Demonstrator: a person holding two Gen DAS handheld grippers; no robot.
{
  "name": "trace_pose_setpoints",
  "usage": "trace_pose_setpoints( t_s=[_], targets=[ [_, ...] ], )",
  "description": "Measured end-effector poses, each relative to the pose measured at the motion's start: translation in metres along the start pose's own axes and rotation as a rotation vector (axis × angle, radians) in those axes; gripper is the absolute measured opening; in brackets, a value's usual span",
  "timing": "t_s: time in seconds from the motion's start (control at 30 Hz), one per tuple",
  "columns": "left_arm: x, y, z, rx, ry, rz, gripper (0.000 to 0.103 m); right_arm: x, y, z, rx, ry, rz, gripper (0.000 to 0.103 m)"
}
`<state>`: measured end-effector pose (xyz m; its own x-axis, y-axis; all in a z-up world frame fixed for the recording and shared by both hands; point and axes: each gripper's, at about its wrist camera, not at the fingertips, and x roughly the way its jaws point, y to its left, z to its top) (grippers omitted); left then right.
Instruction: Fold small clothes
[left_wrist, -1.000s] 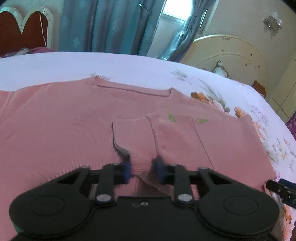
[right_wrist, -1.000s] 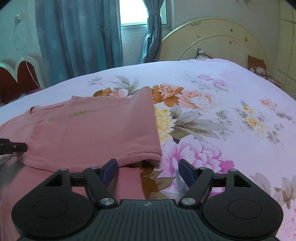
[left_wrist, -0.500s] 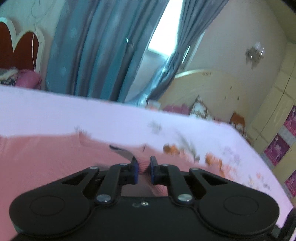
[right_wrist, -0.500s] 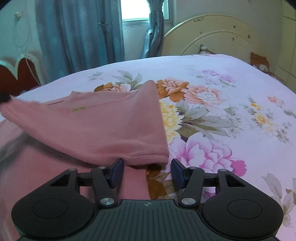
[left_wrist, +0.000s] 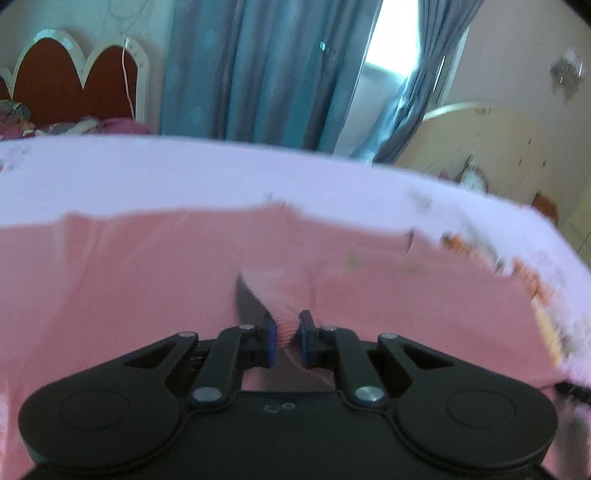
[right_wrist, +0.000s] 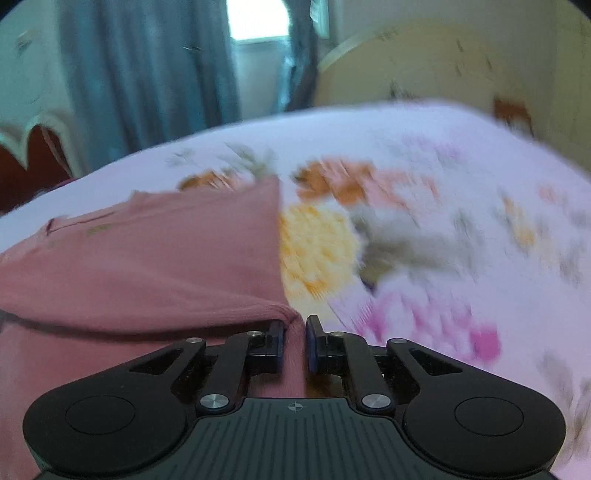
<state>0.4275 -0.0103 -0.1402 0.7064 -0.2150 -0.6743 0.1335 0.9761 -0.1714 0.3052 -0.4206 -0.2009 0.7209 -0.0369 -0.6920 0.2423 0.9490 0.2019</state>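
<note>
I hold the pink garment (left_wrist: 129, 280) with both tools while it lies spread across the floral bedsheet (right_wrist: 424, 229).

Left gripper (left_wrist: 287, 341): the jaws are pressed nearly together and pinch a ribbed fold of the garment, apparently a cuff or hem edge. The cloth rises in a small ridge from the jaws toward the garment's middle. I judge this grip is taken on the edge because the ribbing is the thickest part and gives the blue pads (left_wrist: 271, 341) something firm to bite on.

Right gripper (right_wrist: 294, 343): the jaws are drawn close and pinch the near corner of an upper layer of the same garment. That layer lies doubled over the lower layer, and its right edge runs away from me along the sheet's printed flowers. A dark shadow under its near edge suggests that edge is lifted off the layer beneath.

Both views are blurred, so fine detail of the garment's outline is not readable. The far edge shows a neckline (right_wrist: 81, 221) and small green marks.

My judgement: two edge points are held at once so that the layer travels as one flat panel. The fold is in progress, not finished. Uneven height between the tools would skew the crease.
</note>
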Motion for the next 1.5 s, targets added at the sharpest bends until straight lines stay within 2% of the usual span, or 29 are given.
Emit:
trace_pose_setpoints(
  t_s=[0.13,0.2,0.23,0.3,0.33,0.37,0.6,0.8,0.83,0.93,1.17,1.2,1.23,1.27,1.37,1.43,1.5],
  targets=[
    [0.0,-0.001,-0.011,0.032,0.034,0.03,0.013,-0.01,0.005,-0.002,-0.071,0.022,-0.01,0.012],
    [-0.009,0.002,-0.007,0.058,0.019,0.07,0.025,-0.02,0.0,-0.003,-0.058,0.023,0.006,0.012],
    [-0.014,0.003,-0.005,0.068,0.01,0.08,0.024,-0.027,-0.004,-0.002,-0.042,0.022,0.026,0.013],
    [-0.023,0.007,-0.003,0.076,-0.01,0.096,0.029,-0.039,-0.007,0.004,-0.026,-0.008,0.037,0.035],
    [-0.025,0.007,0.001,0.072,-0.014,0.1,0.031,-0.042,-0.006,0.008,-0.031,-0.032,0.037,0.062],
    [-0.028,0.007,0.003,0.061,-0.021,0.1,0.033,-0.043,-0.004,0.013,-0.039,-0.054,0.032,0.069],
    [-0.022,-0.022,0.012,0.087,-0.048,0.045,0.036,-0.003,0.009,0.056,-0.03,-0.033,0.094,0.069],
    [0.005,-0.031,0.005,0.125,0.0,0.072,0.036,0.049,0.022,0.084,-0.065,0.0,0.099,0.069],
    [0.009,-0.029,0.003,0.124,0.016,0.082,0.036,0.057,0.023,0.088,-0.063,0.006,0.097,0.068],
    [0.018,-0.022,-0.002,0.107,0.06,0.092,0.039,0.087,0.023,0.099,-0.023,0.052,0.106,0.049],
    [0.019,-0.024,-0.007,0.137,0.047,0.104,0.043,0.121,0.032,0.119,-0.044,0.067,0.098,0.048],
    [0.019,-0.025,-0.007,0.142,0.044,0.106,0.043,0.123,0.035,0.119,-0.06,0.061,0.086,0.042],
    [0.018,-0.025,-0.008,0.145,0.042,0.107,0.043,0.122,0.037,0.118,-0.085,0.05,0.069,0.024],
    [0.017,-0.025,-0.009,0.147,0.04,0.106,0.043,0.123,0.038,0.118,-0.097,0.046,0.077,0.015],
    [0.017,-0.024,-0.008,0.15,0.04,0.099,0.044,0.119,0.04,0.116,-0.135,0.022,0.074,0.012],
    [0.017,-0.024,-0.009,0.153,0.041,0.096,0.044,0.118,0.045,0.112,-0.193,-0.016,0.028,0.009],
    [0.017,-0.024,-0.009,0.156,0.038,0.095,0.044,0.124,0.041,0.107,-0.2,-0.037,-0.014,0.009]
  ],
)
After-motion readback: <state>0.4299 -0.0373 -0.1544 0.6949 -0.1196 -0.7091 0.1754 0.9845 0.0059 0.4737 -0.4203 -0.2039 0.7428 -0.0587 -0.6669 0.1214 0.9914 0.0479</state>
